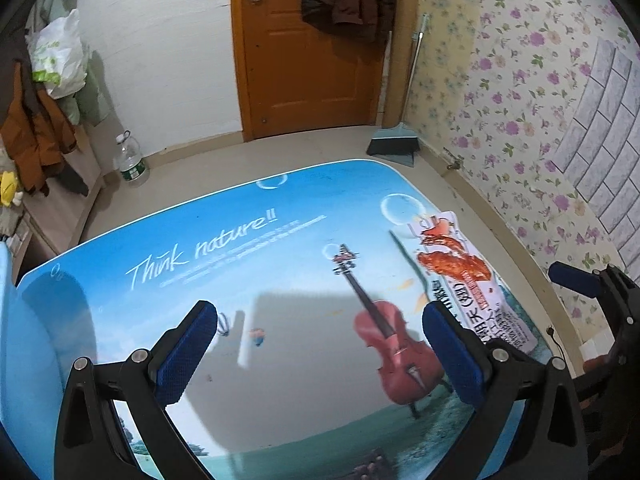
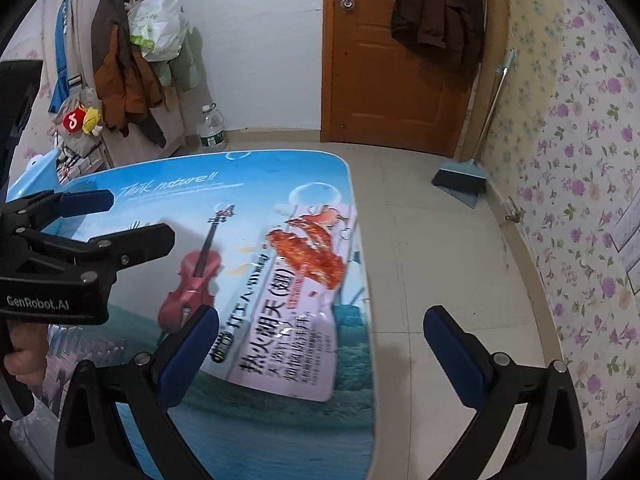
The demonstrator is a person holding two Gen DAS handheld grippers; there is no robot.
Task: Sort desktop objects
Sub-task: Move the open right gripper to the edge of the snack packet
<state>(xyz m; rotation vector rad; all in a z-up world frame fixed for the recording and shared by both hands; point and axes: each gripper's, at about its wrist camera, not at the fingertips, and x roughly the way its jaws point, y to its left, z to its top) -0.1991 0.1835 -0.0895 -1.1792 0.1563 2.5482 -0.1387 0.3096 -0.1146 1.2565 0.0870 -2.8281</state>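
Printed tabletop point(image 2: 256, 432) bears a snack packet point(image 2: 296, 304); both grippers, left gripper point(image 1: 320, 356) and right gripper point(image 2: 322, 360), gape empty.

the left wrist view sits low over the near edge of the table point(image 1: 248, 240), looking forward along the left gripper point(image 1: 320, 356) across the printed top toward the door point(image 1: 308, 64). the right wrist view rides to its right, over the table's right edge, facing the same way along the right gripper point(image 2: 322, 356), with half its frame over floor point(image 2: 432, 248). both sit close above the top. they share the snack packet point(image 1: 460, 276), the door, the broom point(image 1: 394, 144) and the water bottle point(image 1: 132, 160). each view catches the other gripper at its side edge.
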